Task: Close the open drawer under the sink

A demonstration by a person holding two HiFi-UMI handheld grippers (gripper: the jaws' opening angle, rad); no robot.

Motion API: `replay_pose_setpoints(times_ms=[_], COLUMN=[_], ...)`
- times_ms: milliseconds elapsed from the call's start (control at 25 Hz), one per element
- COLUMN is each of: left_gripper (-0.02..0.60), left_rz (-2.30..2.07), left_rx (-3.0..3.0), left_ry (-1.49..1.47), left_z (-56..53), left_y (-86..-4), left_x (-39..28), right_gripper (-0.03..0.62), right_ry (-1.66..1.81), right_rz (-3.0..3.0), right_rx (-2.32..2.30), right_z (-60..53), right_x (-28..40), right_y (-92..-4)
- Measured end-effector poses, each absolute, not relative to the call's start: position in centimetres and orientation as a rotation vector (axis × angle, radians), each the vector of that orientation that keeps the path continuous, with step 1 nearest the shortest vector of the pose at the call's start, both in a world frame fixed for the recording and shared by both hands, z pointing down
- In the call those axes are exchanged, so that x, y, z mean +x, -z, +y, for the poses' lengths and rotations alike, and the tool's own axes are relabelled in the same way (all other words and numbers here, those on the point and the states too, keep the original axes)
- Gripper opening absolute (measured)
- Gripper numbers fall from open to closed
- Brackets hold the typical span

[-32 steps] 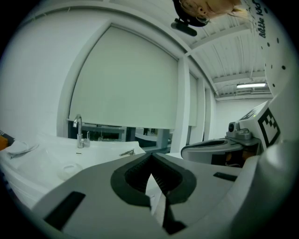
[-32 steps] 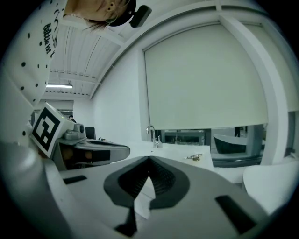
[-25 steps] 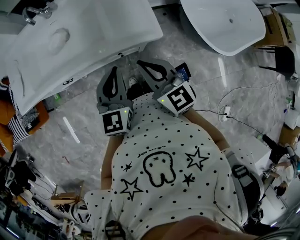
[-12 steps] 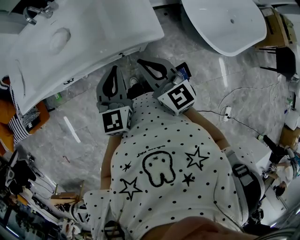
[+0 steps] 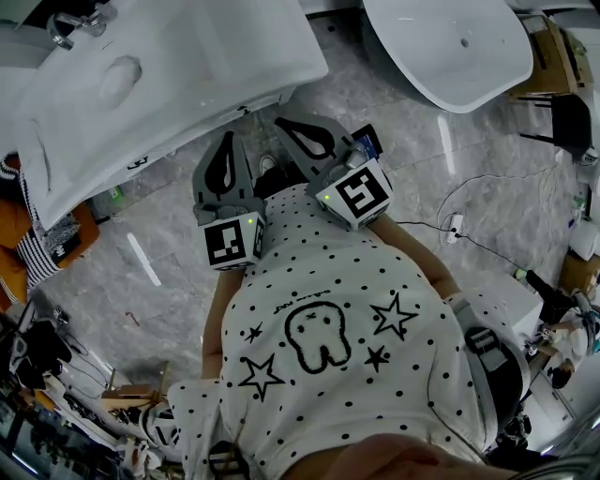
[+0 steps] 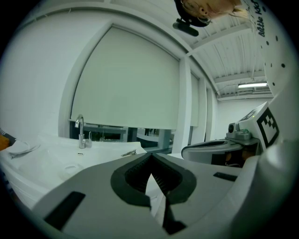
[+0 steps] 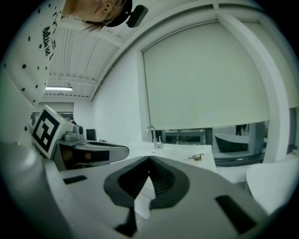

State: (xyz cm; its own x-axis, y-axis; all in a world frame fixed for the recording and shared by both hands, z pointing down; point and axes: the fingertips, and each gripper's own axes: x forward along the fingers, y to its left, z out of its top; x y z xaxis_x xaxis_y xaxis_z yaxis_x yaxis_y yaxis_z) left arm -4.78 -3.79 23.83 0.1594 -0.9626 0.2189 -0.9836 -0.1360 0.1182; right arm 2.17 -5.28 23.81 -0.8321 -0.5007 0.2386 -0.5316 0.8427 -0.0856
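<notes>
Left gripper (image 5: 228, 141) and right gripper (image 5: 281, 124) are squeezed shut on nothing, near the sink (image 5: 206, 56). I cannot see the drawer under it, so the closing looks not started yet.

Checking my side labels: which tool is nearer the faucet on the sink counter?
Left. In the head view the left tool sits below and right of the faucet; the right tool lies farther right again.
</notes>
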Motion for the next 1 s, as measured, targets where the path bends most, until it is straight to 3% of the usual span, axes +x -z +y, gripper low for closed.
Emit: replay_pose_setpoints(times_ms=[1000], left_gripper=[0.005], left_rz=[-1.896], left_rx=[2.193], left_ry=[-0.097], left_z=[-3.62], left_y=[-23.90], left_x=[-4.86], right_gripper=[0.014], right_ry=[-0.212], right_rz=[-2.815], right_rx=[0.786], right_z=[-5.05], right_x=[2.23], right_y=[-24.03])
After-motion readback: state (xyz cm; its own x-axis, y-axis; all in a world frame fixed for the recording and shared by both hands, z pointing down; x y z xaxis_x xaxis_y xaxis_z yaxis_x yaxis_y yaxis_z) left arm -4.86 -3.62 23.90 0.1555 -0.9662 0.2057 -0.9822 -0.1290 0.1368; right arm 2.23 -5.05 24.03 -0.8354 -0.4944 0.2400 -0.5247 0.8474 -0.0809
